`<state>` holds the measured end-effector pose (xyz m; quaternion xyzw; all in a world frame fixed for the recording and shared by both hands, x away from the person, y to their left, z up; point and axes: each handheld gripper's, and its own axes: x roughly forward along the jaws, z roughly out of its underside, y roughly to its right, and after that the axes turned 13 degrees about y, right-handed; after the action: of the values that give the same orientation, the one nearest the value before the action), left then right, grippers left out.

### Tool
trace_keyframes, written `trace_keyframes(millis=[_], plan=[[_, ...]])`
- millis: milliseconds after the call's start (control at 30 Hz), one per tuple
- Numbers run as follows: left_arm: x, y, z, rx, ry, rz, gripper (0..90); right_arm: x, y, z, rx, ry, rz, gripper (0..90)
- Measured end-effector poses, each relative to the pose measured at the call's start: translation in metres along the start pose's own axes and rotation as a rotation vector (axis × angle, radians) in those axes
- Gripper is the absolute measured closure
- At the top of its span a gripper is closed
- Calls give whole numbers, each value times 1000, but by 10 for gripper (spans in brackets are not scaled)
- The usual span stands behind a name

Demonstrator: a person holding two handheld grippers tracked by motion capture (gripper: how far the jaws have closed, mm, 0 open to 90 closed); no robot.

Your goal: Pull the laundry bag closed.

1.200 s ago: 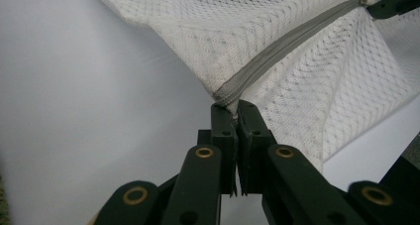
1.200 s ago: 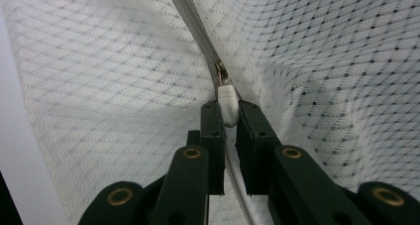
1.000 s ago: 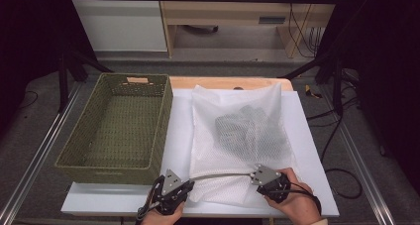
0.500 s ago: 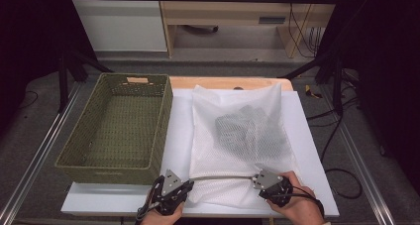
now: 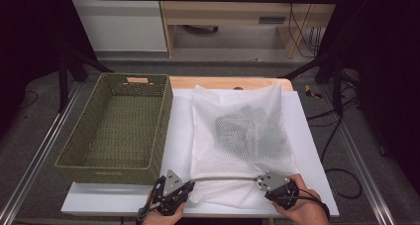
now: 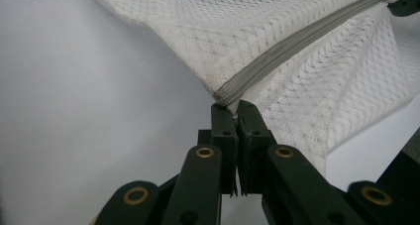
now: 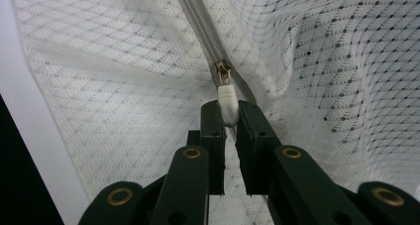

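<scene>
White board [image 5: 317, 150] covered your table, with a green woven basket [image 5: 119, 131] standing at its left side. Beside the basket lay a white mesh laundry bag [image 5: 237, 136], flat on the board, with something dark showing through its netting near the middle. A grey zipper [image 5: 223, 177] ran along the bag's near edge, stretched between your two hands. Your left gripper [image 6: 236, 111] had its jaws pressed together on the corner of the bag where the zipper ended. Your right gripper [image 7: 229, 113] had its jaws pinched on the white zipper pull [image 7: 227, 98], just below the metal slider [image 7: 223, 71].
</scene>
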<state>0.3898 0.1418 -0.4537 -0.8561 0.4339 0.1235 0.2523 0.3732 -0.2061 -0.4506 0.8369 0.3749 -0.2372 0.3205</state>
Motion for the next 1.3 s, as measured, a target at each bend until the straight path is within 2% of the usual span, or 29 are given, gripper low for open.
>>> trace_keyframes(millis=[267,400,600,833,933,1067,1300], plan=[[0,1,0,-7,3,-3,879,-2,1,1,11,5,3,821],[0,3,-3,3,0,-12,879,-3,2,2,14,4,3,821],[0,0,-1,-12,5,-12,879,-6,1,6,17,-3,10,822],[-2,0,-3,0,15,-10,880,-9,-1,10,20,-4,9,821],[-1,2,-2,-12,14,-13,880,-10,0,13,25,-6,8,821],[-1,3,-2,-1,16,-9,880,-12,2,14,32,-1,14,821],[-1,3,-2,-6,16,-8,880,-11,2,14,29,-1,13,821]])
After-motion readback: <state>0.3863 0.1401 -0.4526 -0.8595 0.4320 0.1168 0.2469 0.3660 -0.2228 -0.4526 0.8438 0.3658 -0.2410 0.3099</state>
